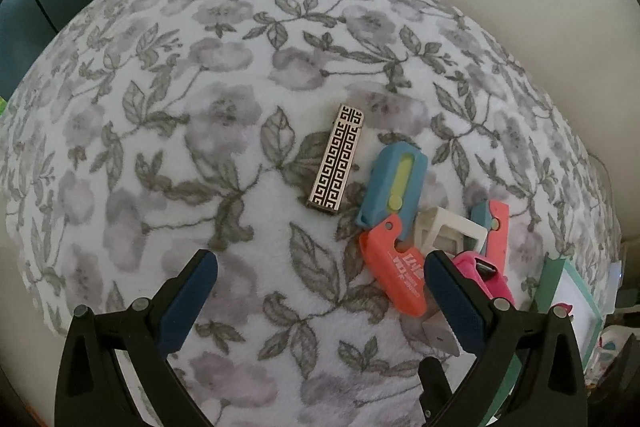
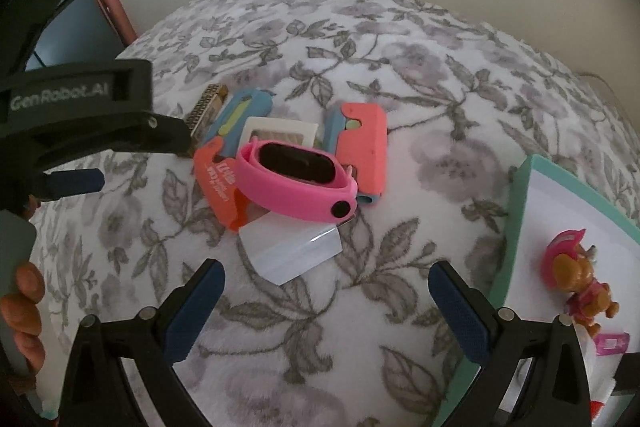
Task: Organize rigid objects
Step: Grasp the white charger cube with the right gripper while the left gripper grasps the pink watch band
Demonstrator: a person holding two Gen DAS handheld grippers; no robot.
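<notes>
Watch (image 2: 296,179) atop cutters (image 2: 362,151); tray (image 2: 516,227) right, holding figurine (image 2: 578,279).

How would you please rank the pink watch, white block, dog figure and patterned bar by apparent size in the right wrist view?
1. Pink watch
2. White block, close behind; it lies nearer the camera, so unsure
3. Dog figure
4. Patterned bar, partly hidden

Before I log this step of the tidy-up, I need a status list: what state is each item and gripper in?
left gripper: jaws open, empty
right gripper: jaws open, empty
pink watch: on top of the pile
patterned case: flat on the blanket, apart
teal box: open, dog figurine inside
</notes>
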